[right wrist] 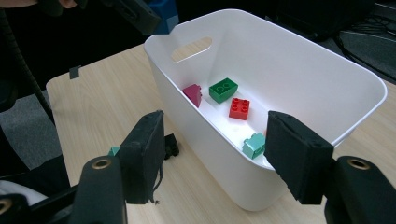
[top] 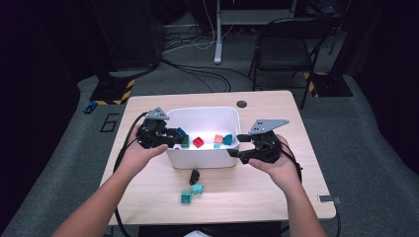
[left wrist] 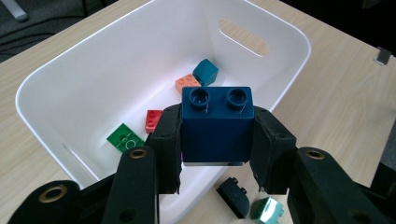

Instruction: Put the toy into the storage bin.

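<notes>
One dark blue brick (left wrist: pixel 217 122) clamped in left jaws; right jaws open; three bricks (top: pixel 191 189) on table (top: pixel 276 163).

Navy brick (left wrist: pixel 217 123), white bin (left wrist: pixel 93 60), red brick (left wrist: pixel 153 120), green brick (left wrist: pixel 124 137)

Each hand carries a black two-jaw tool. The left gripper (top: pixel 170 137) and the right gripper (top: pixel 236 145) both bear a grey three-cornered plate on top, dotted with small dark holes. Their jaws are thick black arms with brass-ringed screw holes and flat, dark, rubbery pads frayed at the edges. A black cable trails from each. The forearms are bare, with no sleeves.
</notes>
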Motion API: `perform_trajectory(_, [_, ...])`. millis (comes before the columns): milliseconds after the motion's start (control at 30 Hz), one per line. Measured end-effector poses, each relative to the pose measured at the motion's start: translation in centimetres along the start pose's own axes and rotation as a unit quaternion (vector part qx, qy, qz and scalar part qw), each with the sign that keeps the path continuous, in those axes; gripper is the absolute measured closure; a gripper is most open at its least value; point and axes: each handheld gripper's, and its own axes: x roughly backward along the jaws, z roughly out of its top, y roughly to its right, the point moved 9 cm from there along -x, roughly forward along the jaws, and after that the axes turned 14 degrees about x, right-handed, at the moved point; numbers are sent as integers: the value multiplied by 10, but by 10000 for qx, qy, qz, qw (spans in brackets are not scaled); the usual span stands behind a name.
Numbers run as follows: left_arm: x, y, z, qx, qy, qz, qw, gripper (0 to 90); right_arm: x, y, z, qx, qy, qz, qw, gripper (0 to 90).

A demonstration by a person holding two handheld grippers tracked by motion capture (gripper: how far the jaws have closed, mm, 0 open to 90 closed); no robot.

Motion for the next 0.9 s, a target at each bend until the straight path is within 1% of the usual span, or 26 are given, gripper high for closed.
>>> perform_trajectory(133, [-12, -6, 8, 49, -42, 16, 10000, 583, 1, 1, 0, -15, 1, -15, 10000, 375])
perform_trajectory(167, [-15, -6, 10, 88, -49, -2, 9999, 583, 1, 1, 0, -11, 7, -20, 10000, 375])
perform_trajectory(300, [-27, -10, 19, 130, -4, -66, 9999, 583, 1, 1, 0, -9, 2, -17, 10000, 374])
perform_trajectory(333, [-31, -10, 23, 145, 17, -142, 9998, 583, 1, 1, 0, -13, -2, -14, 10000, 374])
perform_trajectory(367, [-34, -11, 25, 161, 15, -152, 9998, 583, 0, 1, 0, -12, -5, -11, 10000, 374])
perform_trajectory(433, [-39, -11, 30, 145, -6, -87, 9999, 583, 0, 1, -1, -8, -8, -9, 10000, 375])
perform_trajectory(533, [-46, -9, 38, 119, -30, -71, 9999, 583, 0, 1, 0, -7, 0, -9, 10000, 374])
perform_trajectory(733, [-61, -3, 56, 71, -74, -96, 9999, 583, 2, 1, 0, -10, 17, -23, 10000, 374])
perform_trajectory(800, [-66, -3, 59, -1, -116, -91, 9999, 583, 2, 2, 0, -4, 29, -23, 10000, 374])
perform_trajectory(833, [-69, -3, 61, -53, -185, -77, 9998, 583, 2, 2, 0, -7, 29, -22, 10000, 374])
perform_trajectory(900, [-75, -5, 64, -53, -150, -54, 9999, 583, 2, 2, 0, -21, 15, -22, 10000, 374])
